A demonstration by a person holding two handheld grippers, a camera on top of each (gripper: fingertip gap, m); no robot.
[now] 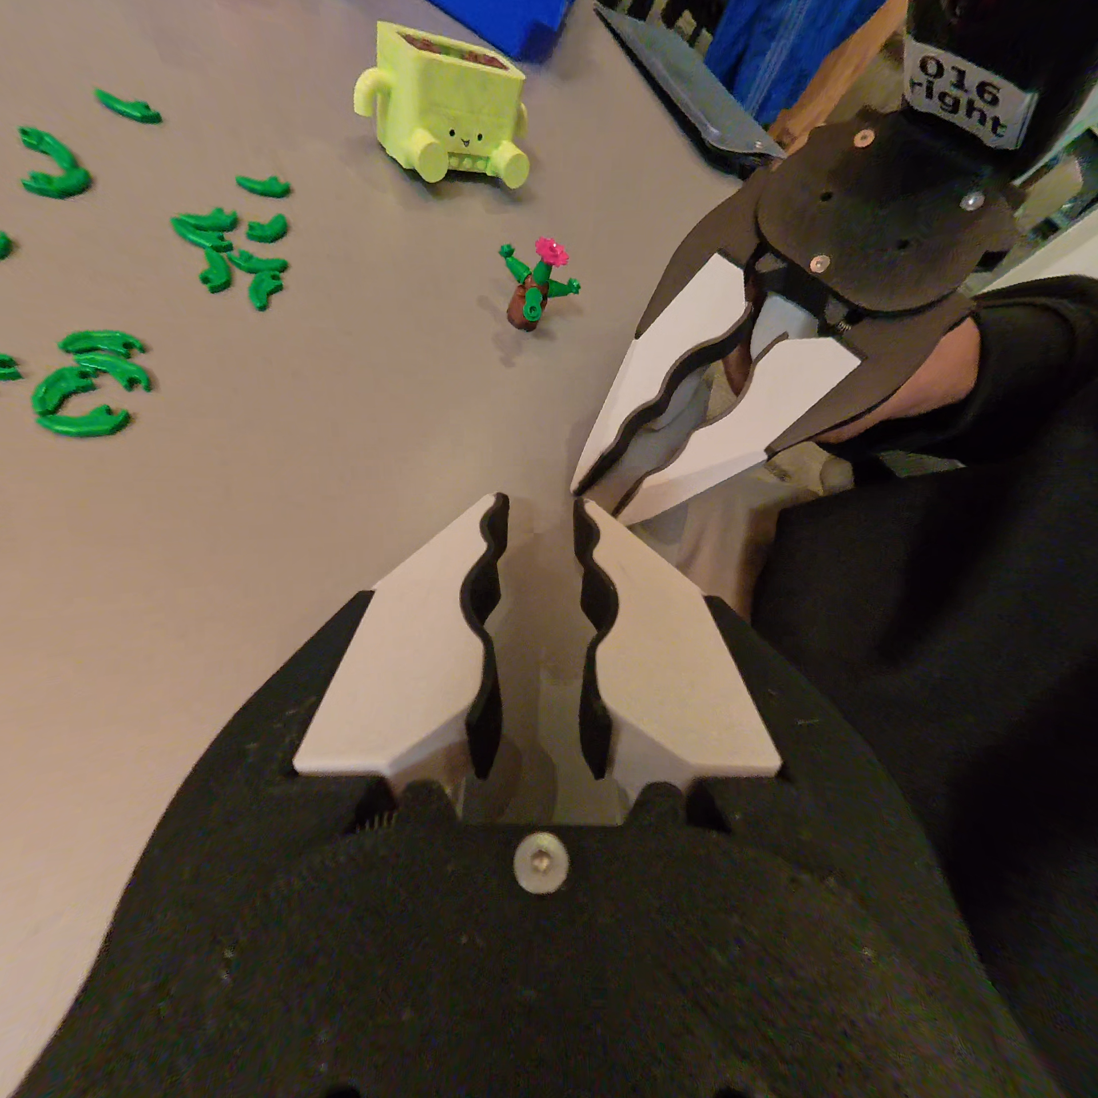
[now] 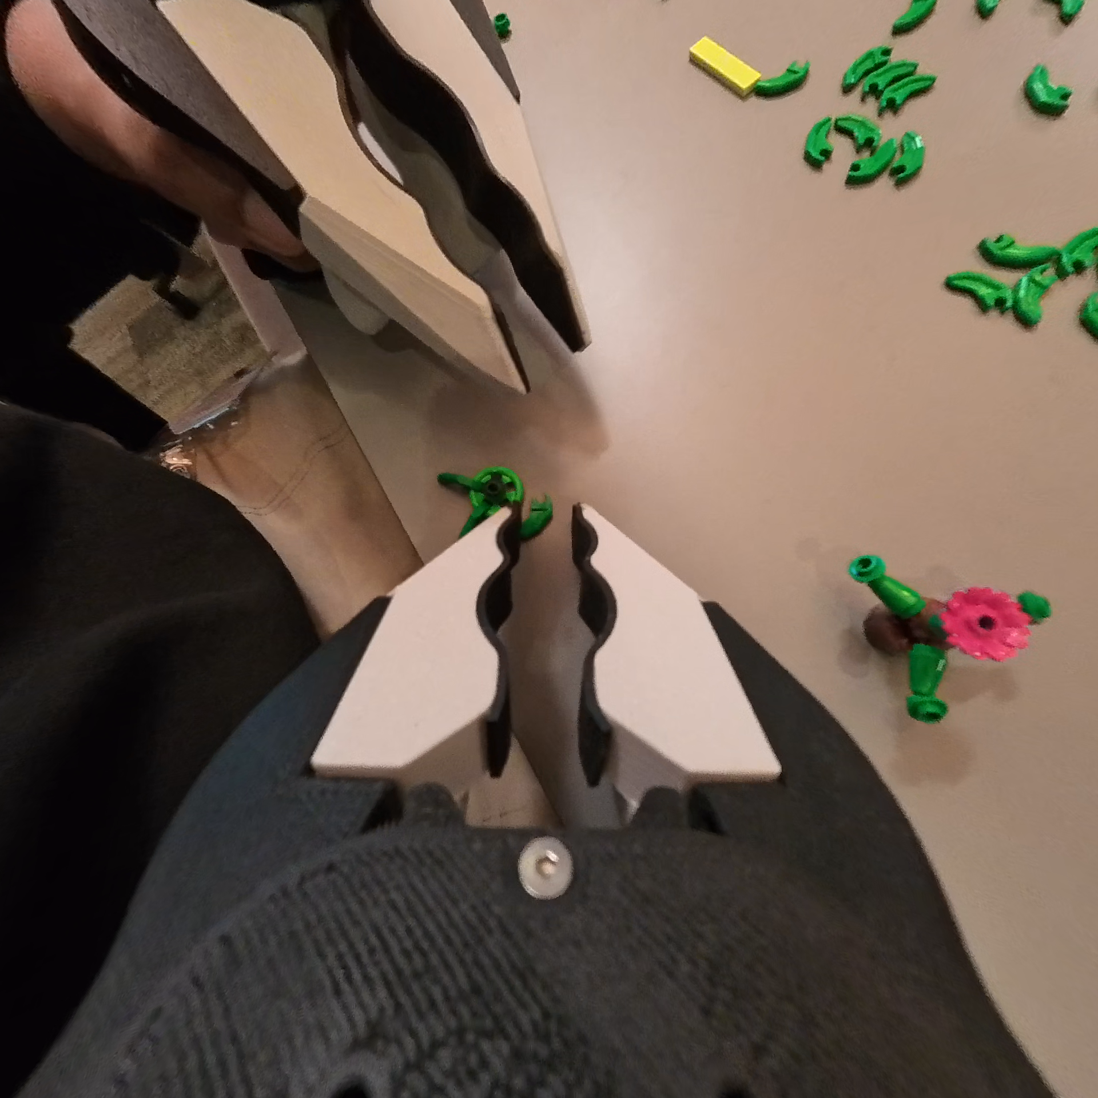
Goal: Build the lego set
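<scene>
My left gripper (image 1: 540, 505) is open and empty, hovering over the grey table near its front edge. My right gripper (image 2: 542, 511) is open. A small green leaf piece (image 2: 536, 518) lies at its tips, touching the left fingertip. A green ring piece with leaves (image 2: 493, 490) lies just beyond, by the table edge. The right gripper also shows in the left wrist view (image 1: 596, 502), tip to tip with the left one, which shows in the right wrist view (image 2: 552, 368). A brown stump with green stems and a pink flower (image 1: 538, 285) (image 2: 950, 630) stands further in.
A lime pot with a face (image 1: 445, 113) stands at the back. Several loose green curved leaves (image 1: 232, 249) (image 2: 879, 83) lie scattered. A yellow tile (image 2: 725, 65) lies among them. A blue bin (image 1: 511, 24) is behind the pot. The table edge (image 2: 368, 475) is close, beside a person's dark clothing. My left and right fingertips are right by each other. The left tips stand about 15 cm off the yellow tile (image 2: 725, 65).
</scene>
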